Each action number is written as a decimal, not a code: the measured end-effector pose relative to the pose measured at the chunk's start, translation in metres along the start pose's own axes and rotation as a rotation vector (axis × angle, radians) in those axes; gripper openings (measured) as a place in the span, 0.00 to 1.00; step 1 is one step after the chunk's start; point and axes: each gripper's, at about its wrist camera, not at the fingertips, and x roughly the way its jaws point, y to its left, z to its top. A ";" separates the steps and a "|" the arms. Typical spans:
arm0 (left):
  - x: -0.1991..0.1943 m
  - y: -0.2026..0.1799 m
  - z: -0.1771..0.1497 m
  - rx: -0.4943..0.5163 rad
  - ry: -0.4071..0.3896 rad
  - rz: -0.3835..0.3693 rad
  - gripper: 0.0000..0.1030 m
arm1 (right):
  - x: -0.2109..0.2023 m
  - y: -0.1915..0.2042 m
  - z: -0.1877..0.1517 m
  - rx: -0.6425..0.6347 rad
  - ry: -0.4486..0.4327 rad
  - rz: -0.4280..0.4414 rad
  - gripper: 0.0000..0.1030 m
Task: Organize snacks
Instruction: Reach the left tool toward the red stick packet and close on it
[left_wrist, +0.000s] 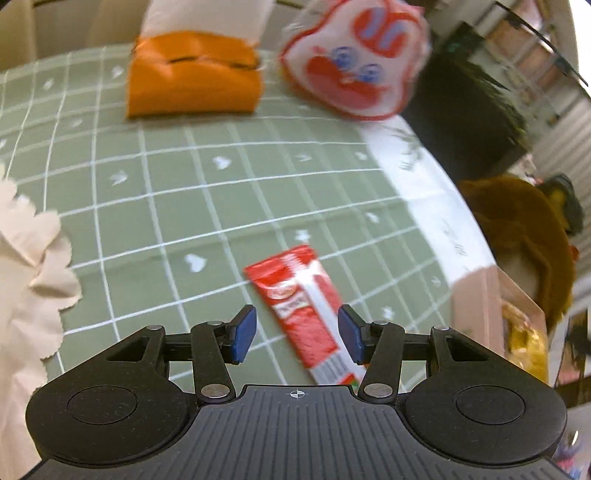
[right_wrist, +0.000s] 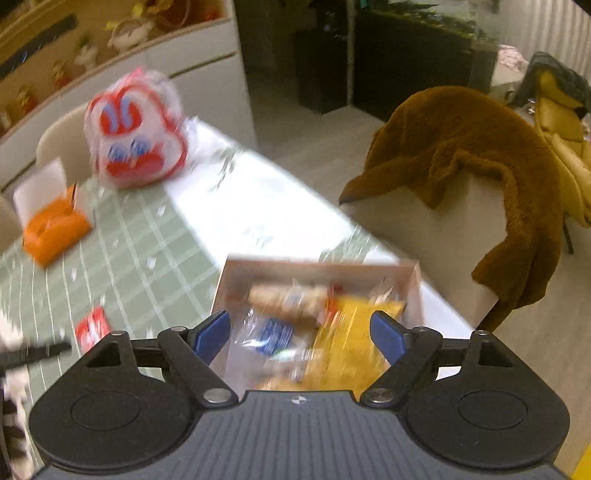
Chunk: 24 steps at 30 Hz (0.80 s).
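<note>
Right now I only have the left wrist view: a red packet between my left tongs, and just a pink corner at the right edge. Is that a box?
Observer: Yes. In the right wrist view it is an open pink box on the table.
Operator: Anything in it?
Observer: A yellow bag, a clear packet with a blue label and a tan snack.
Operator: Where are the right tongs?
Observer: The right tongs hang open over the box, gripping nothing.
Operator: And the red packet?
Observer: The red packet lies on the green cloth, left of the box.
</note>
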 end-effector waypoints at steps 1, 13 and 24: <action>0.005 0.001 -0.001 -0.014 0.007 -0.004 0.53 | 0.001 0.003 -0.010 -0.021 0.012 -0.001 0.81; 0.051 -0.034 0.009 0.034 0.024 0.069 0.54 | -0.014 0.027 -0.129 -0.061 0.113 0.088 0.81; 0.049 -0.091 -0.043 0.474 0.108 0.042 0.44 | -0.015 0.017 -0.175 -0.013 0.184 0.083 0.81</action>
